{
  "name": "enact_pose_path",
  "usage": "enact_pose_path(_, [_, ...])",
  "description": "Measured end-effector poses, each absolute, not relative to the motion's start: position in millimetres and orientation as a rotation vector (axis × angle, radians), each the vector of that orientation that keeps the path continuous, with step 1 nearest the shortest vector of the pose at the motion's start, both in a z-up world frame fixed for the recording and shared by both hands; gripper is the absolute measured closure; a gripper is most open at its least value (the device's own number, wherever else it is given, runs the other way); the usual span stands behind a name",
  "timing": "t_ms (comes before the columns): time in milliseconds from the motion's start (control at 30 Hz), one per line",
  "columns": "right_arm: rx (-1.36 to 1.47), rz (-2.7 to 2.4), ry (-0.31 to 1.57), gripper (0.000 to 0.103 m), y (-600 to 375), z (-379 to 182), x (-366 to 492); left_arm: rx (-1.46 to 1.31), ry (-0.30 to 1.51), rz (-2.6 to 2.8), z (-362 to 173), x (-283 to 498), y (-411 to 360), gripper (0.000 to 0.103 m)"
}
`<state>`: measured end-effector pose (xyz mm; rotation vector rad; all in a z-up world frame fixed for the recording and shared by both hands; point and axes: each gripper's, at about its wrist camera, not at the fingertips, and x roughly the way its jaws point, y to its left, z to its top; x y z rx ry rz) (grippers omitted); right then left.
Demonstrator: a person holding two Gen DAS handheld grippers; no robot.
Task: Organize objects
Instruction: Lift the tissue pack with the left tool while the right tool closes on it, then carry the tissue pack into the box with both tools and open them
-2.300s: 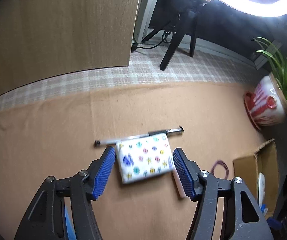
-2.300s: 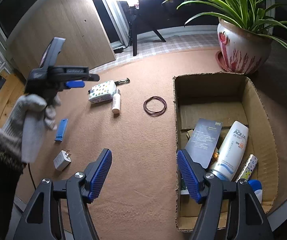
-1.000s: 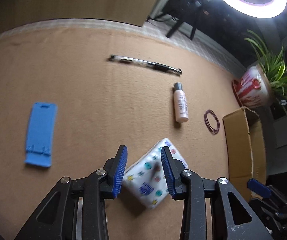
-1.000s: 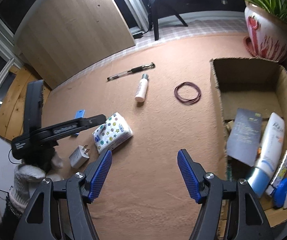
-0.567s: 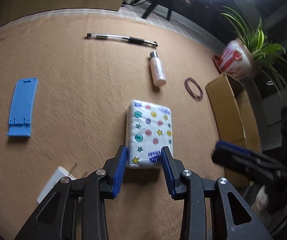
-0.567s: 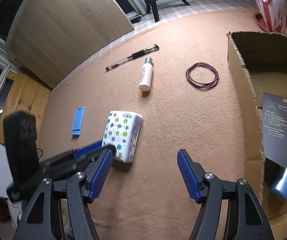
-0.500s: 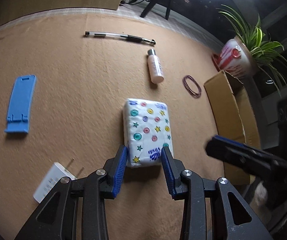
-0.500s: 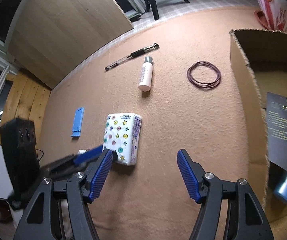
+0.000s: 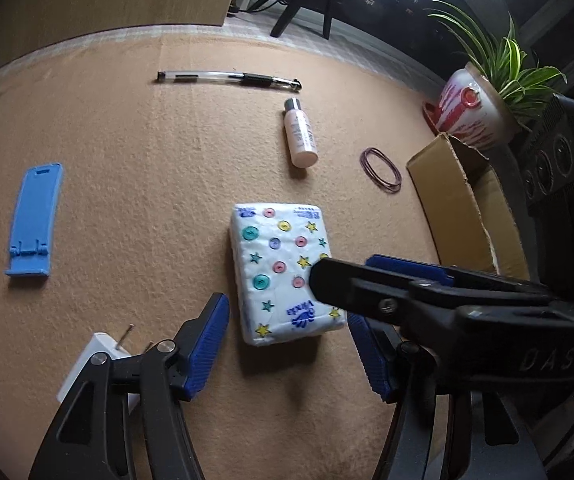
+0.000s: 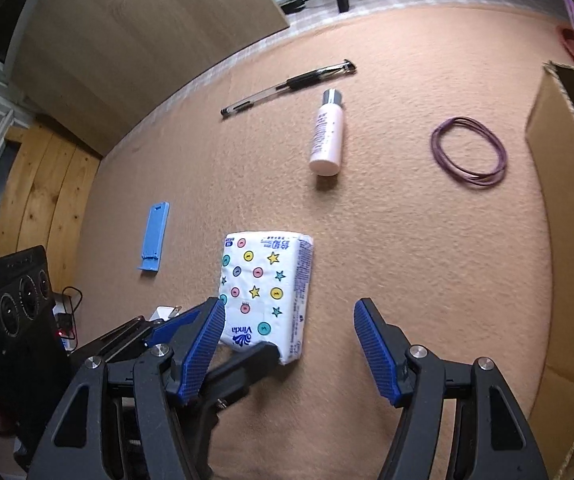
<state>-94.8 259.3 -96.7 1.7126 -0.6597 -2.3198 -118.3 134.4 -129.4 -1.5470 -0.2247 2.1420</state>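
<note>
A white tissue pack (image 9: 279, 264) printed with buttons and stars lies flat on the tan carpet (image 9: 147, 160). My left gripper (image 9: 285, 312) straddles its near end and its jaws are opening. The blue pads stand clear of the pack on both sides. My right gripper (image 10: 287, 304) is open and hangs low over the same pack (image 10: 265, 280), its left pad beside the near left corner. In the left wrist view one finger of the right gripper (image 9: 407, 292) crosses over the pack's right edge. The right wrist view shows the left gripper's fingers (image 10: 247, 360) at the pack's near end.
A pen (image 10: 287, 84), a small pink bottle (image 10: 327, 136) and purple rubber bands (image 10: 469, 152) lie farther out. A blue phone stand (image 9: 35, 220) and a white plug (image 9: 91, 360) lie at the left. An open cardboard box (image 10: 559, 200) and a plant pot (image 9: 471, 108) stand at the right.
My left gripper set the tissue pack on the carpet and spread its jaws off it. My right gripper came down and closer over the pack.
</note>
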Motion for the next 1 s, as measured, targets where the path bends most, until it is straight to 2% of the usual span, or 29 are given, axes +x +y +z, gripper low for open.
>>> enact_pose_path(67, [1.72,-2.312,-0.646,0.052,255.8,-98.7,-95.9,-1.544,-0.219,2.132,-129.6,-118.0,137.3,0.039])
enact_pose_path(133, [1.725,-2.301,-0.634,0.057,253.0,-100.3,-95.8,-1.543,-0.217,2.123,-129.5,-117.4,139.8,0.04])
enact_pose_path(233, [1.727,-2.305,-0.614,0.061,249.4,-101.0,-94.5,-1.548,-0.218,2.104,-129.9,-116.8,143.2,0.053])
enact_pose_path(367, [1.722,-2.333,-0.577,0.062,250.2,-97.3,-89.2,-1.543,-0.223,2.104,-126.5,-114.3,145.2,0.057])
enact_pose_path(567, [1.648,-2.415,-0.578,0.062,265.0,-72.9,-68.9,-1.469,-0.199,2.114,-101.0,-103.9,160.0,0.057])
enact_pose_path(1000, [1.515,-2.625,-0.668,0.062,334.6,-16.7,-2.7,-1.28,-0.088,2.029,-40.0,-61.7,241.9,0.057])
